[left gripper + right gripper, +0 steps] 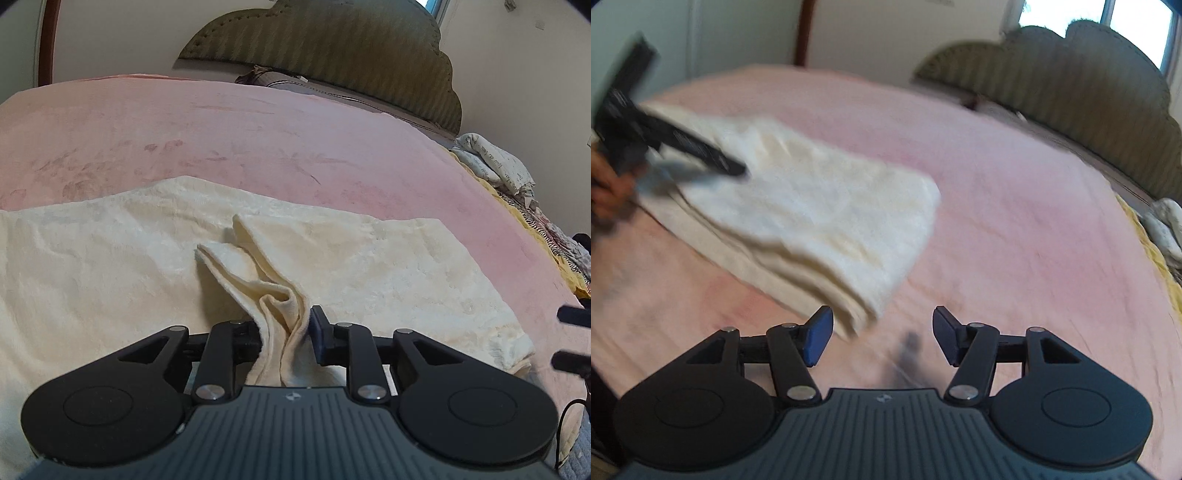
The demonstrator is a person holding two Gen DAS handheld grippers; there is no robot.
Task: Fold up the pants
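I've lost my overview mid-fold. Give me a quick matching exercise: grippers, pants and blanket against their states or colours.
Things:
1. left gripper
2. right gripper
3. pants
4. blanket

States or colours:
A. pink, covering the bed
B. cream, partly folded
C. fingers apart, nothing between them
D. a bunch of cloth between its fingers

Pairs: 1-D, 2-C, 3-B, 4-A
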